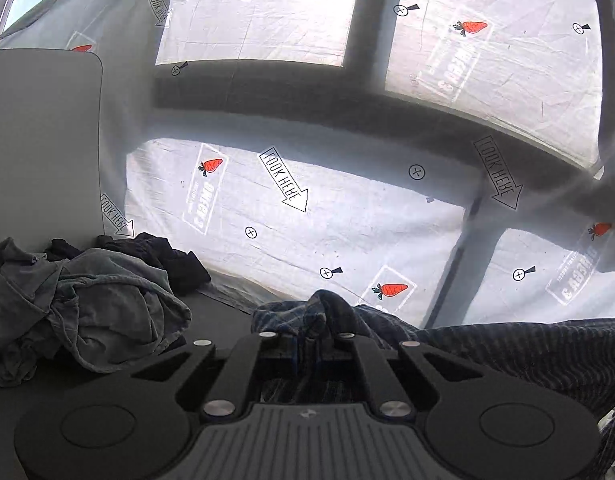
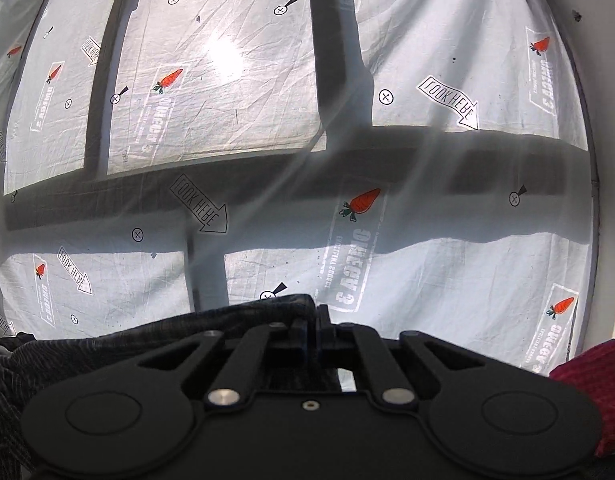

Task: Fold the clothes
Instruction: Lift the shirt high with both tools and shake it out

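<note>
The checked shirt (image 1: 507,344) looks like thin woven cotton: light, limp, nothing stiff in it, so I'd expect it to sag and swing wherever it isn't held, and to slip a little if only a thin edge is pinched. The sensible places to hold it are along a hem or seam, two points well apart, so the cloth hangs flat between them, and that seems to be what is going on. The left hand-held gripper (image 1: 311,346) has its jaws drawn together on a bunched ridge of the blue check, which pokes up just beyond the fingertips and runs off to the right side of that view. The right hand-held gripper (image 2: 317,330) is likewise clamped on a dark edge of the same shirt (image 2: 211,320), with the fabric trailing away to its left. So the garment is stretched between the two, lifted in front of the printed curtain (image 1: 347,220). Off to the left a heap of grey and dark clothes (image 1: 87,304) lies on the table (image 1: 223,320), well apart from the held shirt. Something red (image 2: 595,376) shows at the right edge; I can't tell what it is.
</note>
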The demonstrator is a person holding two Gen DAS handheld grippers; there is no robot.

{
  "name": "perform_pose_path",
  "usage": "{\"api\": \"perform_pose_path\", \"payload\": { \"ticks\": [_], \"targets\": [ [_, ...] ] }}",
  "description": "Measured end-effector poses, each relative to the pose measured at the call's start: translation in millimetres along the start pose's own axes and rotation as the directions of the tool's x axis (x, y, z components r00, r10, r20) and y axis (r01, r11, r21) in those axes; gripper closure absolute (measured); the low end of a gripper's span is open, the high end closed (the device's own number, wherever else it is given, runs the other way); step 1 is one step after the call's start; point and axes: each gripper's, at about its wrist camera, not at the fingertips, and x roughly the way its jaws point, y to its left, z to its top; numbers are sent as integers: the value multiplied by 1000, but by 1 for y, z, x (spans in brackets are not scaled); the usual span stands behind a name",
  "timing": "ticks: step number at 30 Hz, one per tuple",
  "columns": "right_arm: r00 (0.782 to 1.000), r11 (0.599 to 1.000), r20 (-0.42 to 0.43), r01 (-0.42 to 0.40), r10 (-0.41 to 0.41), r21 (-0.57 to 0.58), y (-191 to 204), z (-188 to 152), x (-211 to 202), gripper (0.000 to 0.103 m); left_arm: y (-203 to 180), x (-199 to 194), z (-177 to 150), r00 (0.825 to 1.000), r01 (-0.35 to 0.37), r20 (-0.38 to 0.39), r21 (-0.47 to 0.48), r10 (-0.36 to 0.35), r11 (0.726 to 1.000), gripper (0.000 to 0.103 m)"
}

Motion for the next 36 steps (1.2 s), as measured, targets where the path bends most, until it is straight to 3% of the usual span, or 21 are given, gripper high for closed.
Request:
{"api": "perform_pose_path", "payload": {
  "ticks": [6,12,20,29,33,34,36],
  "targets": [
    [985,995,145,97,-97,8,-28,42,-28,100,0,-28,45,987,8,159,1,-8,1000,96],
    [959,994,263,112,-110,4,-41,75,-61,99,-8,-68,78,956,50,291,8,-50,999,96],
    [920,996,385,59,-79,63,-55,117,-108,99,-9,-134,119,870,116,479,32,-117,993,96],
    [881,992,467,28,-83,125,-66,144,-137,99,-10,-174,145,796,200,574,50,-192,979,96],
    [874,990,474,52,-107,128,-65,147,-132,98,-16,-170,145,789,202,580,71,-205,977,95],
    [876,990,469,57,-111,127,-65,146,-128,98,-17,-163,145,795,203,571,69,-205,977,95],
    [895,990,435,47,-102,136,-67,141,-112,98,-19,-140,145,830,203,521,50,-199,978,95]
  ]
}}
